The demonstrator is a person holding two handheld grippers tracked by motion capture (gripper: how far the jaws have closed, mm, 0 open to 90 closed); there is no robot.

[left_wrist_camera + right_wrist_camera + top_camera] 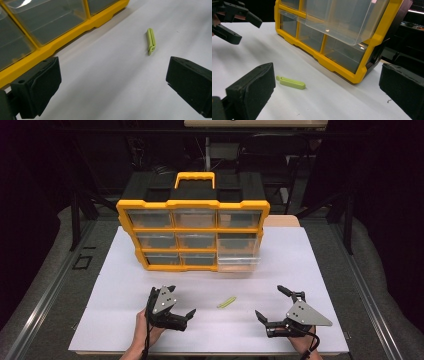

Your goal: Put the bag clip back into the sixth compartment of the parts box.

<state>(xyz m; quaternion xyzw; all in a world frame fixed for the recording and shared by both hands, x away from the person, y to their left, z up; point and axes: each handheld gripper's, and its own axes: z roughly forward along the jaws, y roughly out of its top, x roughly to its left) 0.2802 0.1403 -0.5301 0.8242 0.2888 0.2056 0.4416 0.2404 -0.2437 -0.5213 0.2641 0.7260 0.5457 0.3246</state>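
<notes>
The left gripper [181, 303] and right gripper [270, 304] both rest wide apart, holding nothing. Between them, on the white board [120, 285], lies the green clip [226, 302], in front of the yellow organizer [193, 227], well apart from it.

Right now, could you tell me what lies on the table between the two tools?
A small green clip lies flat on the white sheet between the left tool and right tool, touching neither; the high view shows it.
</notes>
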